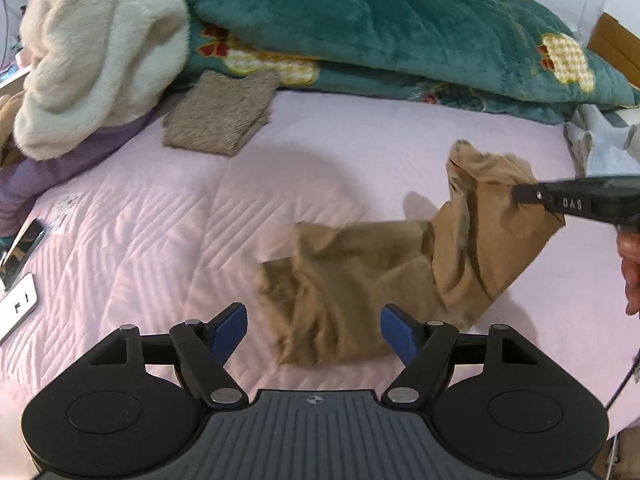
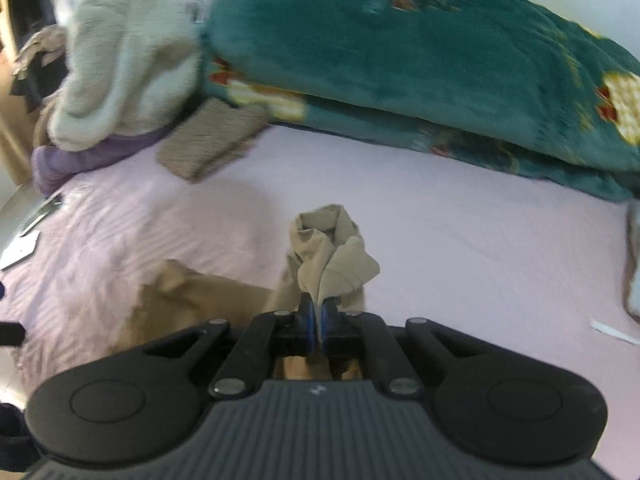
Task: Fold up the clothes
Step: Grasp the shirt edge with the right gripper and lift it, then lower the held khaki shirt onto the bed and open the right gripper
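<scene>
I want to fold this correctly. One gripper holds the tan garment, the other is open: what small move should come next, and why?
Probably bring the open left gripper onto the tan garment's loose end. The right gripper pinches only one end, and the rest lies crumpled on the pink bedcover.

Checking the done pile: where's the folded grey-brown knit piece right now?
In both views the folded knit piece lies upper left on the pink bedspread, against the teal blanket's edge, beside the white fluffy coat.

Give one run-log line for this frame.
right gripper: shut on tan fabric garment, one end lifted | left gripper: open, empty | pink quilted bedspread: rest of garment lies on it
</scene>
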